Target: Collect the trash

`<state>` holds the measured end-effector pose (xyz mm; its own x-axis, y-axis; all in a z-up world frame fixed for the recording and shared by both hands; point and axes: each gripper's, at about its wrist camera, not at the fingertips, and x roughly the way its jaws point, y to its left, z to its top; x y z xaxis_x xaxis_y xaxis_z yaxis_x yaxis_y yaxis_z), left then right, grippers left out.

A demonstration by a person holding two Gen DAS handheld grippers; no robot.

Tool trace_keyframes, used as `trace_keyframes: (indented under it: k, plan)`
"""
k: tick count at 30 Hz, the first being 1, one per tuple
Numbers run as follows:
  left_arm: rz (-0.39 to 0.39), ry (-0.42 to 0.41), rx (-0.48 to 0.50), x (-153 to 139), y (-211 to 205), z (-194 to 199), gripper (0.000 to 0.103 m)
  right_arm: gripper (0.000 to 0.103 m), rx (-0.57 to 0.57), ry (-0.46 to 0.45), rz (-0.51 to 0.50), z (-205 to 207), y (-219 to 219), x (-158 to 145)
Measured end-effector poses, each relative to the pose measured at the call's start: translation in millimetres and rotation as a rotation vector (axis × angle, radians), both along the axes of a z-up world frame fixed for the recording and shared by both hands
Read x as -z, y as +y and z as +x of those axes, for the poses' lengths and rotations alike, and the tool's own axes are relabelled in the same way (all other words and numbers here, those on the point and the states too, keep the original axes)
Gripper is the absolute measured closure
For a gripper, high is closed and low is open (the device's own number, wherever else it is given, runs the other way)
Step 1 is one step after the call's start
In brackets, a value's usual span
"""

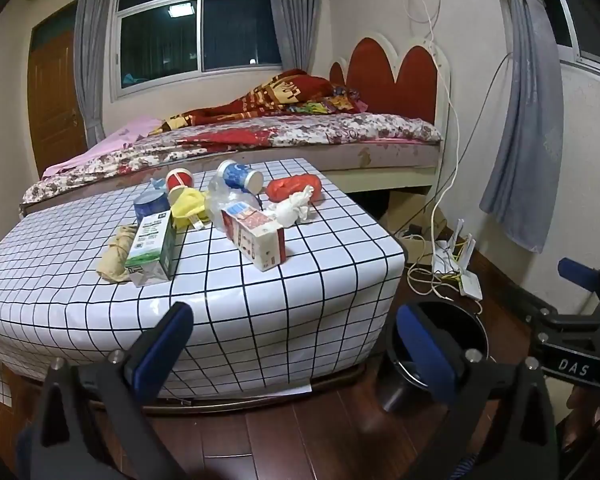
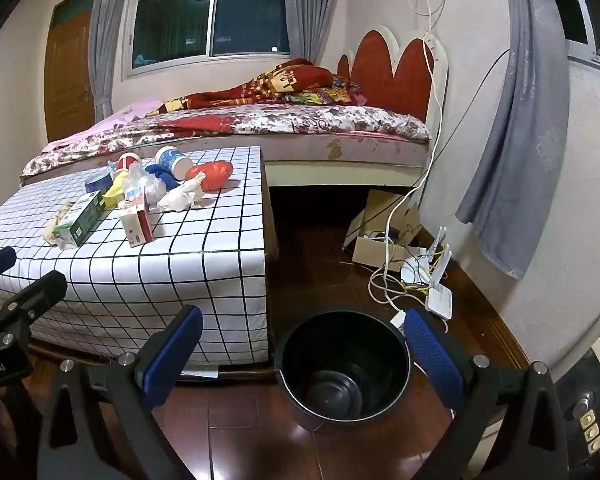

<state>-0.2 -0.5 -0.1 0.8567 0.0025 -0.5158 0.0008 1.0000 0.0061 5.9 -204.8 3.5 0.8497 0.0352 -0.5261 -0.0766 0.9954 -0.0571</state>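
Presently both your left tongs (image 1: 296,344) and right tongs (image 2: 304,352) gape empty; careless reaching risks toppling the upright cartons (image 1: 256,236) off the tabletop (image 1: 320,256), missing the bucket (image 2: 342,368).

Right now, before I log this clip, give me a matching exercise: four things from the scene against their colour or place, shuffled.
Things:
1. carton at the near left of the pile
2. crumpled bag
3. bucket
4. cup lying on its side

Colour or place:
A. black, on the floor beside the table
B. blue and white
C. green and white
D. orange-red

Pairs: 1-C, 2-D, 3-A, 4-B
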Motion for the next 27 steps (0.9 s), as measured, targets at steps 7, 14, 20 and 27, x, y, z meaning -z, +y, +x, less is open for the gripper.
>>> trace_keyframes:
  k: [7, 14, 20, 27]
  plan:
    - [0.0, 0.0, -0.001, 0.0, -0.4, 0.2, 0.001, 0.001, -0.001, -0.001, 0.001, 1.4, 7.3, 2.5]
    - [0.002, 0.003, -0.001, -1.7, 1.6, 1.0, 0.001, 0.001, -0.004, 0.001, 0.002, -0.2, 0.2, -0.6]
    - [0.001, 0.002, -0.001, -3.7, 4.6, 1.5, 0.001, 0.001, -0.006, -0.001, 0.006, 0.6, 0.3, -1.0]
    - [0.0, 0.004, -0.001, -3.7, 4.9, 1.5, 0.001, 0.001, -0.005, -0.002, 0.002, -0.2, 2.3, -1.4]
